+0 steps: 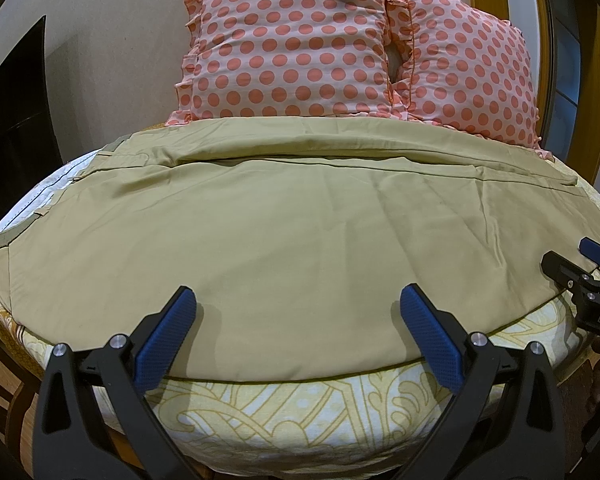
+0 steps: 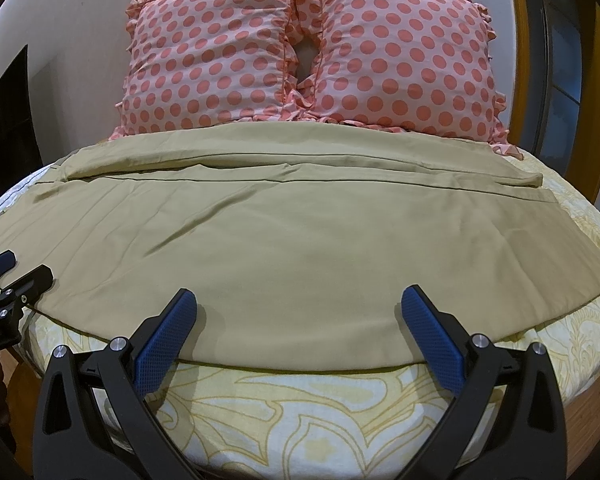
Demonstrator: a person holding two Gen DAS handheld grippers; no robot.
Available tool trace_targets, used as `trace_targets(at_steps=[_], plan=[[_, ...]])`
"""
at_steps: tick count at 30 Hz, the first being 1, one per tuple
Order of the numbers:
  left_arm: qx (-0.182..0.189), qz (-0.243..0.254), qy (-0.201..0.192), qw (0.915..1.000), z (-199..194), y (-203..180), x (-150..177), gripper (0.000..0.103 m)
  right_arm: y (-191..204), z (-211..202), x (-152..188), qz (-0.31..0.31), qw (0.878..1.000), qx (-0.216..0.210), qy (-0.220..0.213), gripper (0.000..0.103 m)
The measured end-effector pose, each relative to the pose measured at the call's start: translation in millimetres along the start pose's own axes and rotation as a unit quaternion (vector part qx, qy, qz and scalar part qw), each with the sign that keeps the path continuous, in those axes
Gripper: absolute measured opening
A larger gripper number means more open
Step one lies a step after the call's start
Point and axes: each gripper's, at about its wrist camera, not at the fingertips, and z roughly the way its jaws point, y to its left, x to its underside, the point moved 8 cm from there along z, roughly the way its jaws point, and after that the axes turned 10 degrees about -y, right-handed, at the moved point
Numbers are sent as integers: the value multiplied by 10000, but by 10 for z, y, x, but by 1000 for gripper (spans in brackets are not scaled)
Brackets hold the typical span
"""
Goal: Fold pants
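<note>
Khaki pants (image 1: pixel 284 216) are lying flat near the polka-dot pillows (image 1: pixel 292 48); left gripper (image 1: pixel 298 312) and right gripper (image 2: pixel 298 312) are hovering wide open at their near edge, holding nothing. Partial "DA" lettering is showing on the right one.

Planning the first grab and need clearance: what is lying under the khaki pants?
The khaki pants lie spread on a yellow patterned bedsheet, which shows along the near edge. Behind them stand two polka-dot pillows. Whatever sits beneath the fabric's middle is covered.

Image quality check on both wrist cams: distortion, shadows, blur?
Left wrist: heavy fisheye bowing, dark corner vignette; open left gripper casts soft shadows on the sharp khaki cotton pants. Right wrist: same curvature; open right gripper, polka-dot pillows crisp, no glare.
</note>
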Motion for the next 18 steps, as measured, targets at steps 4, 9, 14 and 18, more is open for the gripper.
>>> trace_targets(at_steps=[4,9,14,18], plan=[[2,3,-4,10000,0,0,-1,101,-2,-21,11,-35,10000,-59,25,102],[41,26,29,10000,-11,-4,-25,101,12,25,-9,-109,9996,-196,175,102],[39,-35,110,9999,-10,101,-165,101,-444,156,-484,548,9980,-183,264,102],[-294,-6,-225,9993,-1,255,-427,101,-1118,617,-1014,1089,9922,523,293,102]])
